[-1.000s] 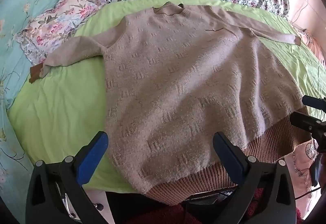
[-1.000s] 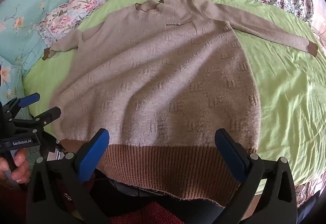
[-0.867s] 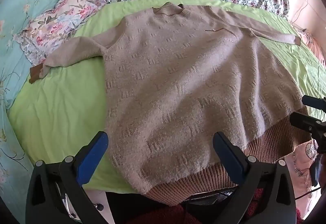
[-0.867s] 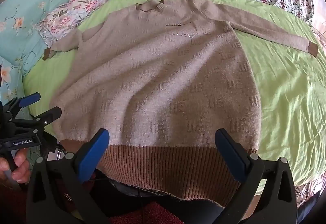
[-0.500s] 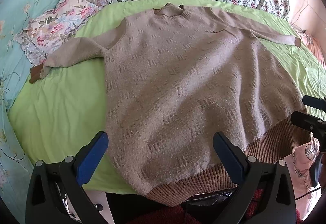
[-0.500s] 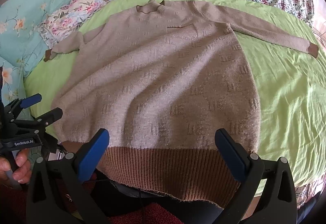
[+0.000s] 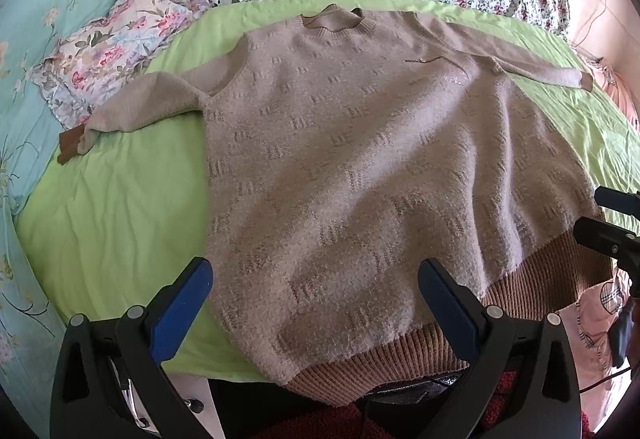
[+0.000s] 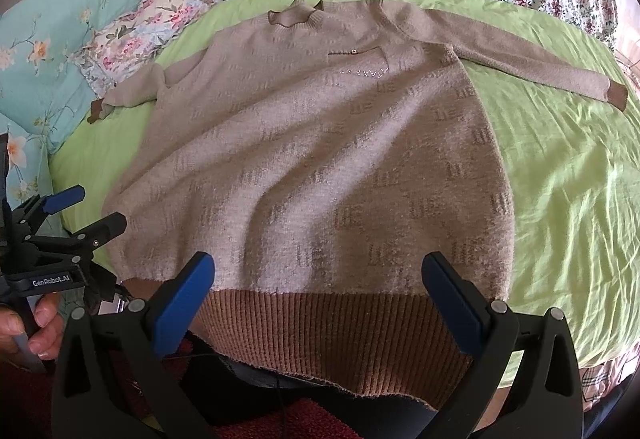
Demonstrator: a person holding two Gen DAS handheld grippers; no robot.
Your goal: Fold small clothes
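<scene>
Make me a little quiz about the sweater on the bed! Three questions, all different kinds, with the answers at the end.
1. True or false: the left gripper is clamped on the sweater.
2. What colour is the sheet under the sweater: A pink, B green, C white?
3. Fill in: both sleeves are spread ____, not folded.

Key: 1 false, both the left and the right gripper are open. 2 B. 3 out.

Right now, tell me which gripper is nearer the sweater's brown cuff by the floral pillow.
Left. The left gripper hangs open at the hem's near-left corner, on the same side as that brown cuff. The right gripper hovers open over the ribbed hem, farther across the sweater.
</scene>
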